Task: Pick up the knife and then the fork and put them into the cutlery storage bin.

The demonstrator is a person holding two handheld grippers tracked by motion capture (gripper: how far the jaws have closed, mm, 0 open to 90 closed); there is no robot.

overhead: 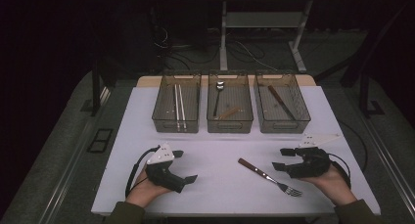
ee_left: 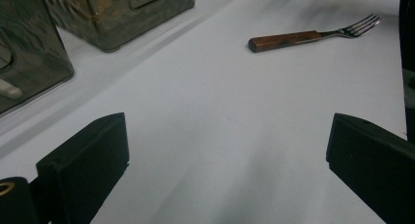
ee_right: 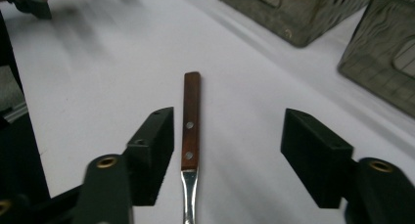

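While both hands rest at the near edge of the white worktop point(overhead: 215, 136), each one holds a claw. The left claw point(overhead: 187, 166) has its jaws wide apart, with nothing but bare worktop between them. The right claw point(overhead: 283, 159) is also open and holds nothing. In the right gripper view, the fork point(ee_right: 191, 131) lies flat between its two jaws, closer to one jaw, and the jaws do not touch it. The fork has a brown wood handle and a shiny metal neck. From above, the fork point(overhead: 269, 177) lies on the worktop between the two claws, nearer the right one, with its prongs pointing to the near right. Farther back stand three see-through bins in a row. The left bin point(overhead: 176, 108) holds pale chopsticks. The middle bin point(overhead: 230, 108) holds a spoon. The right bin point(overhead: 282, 108) holds something with a brown handle.
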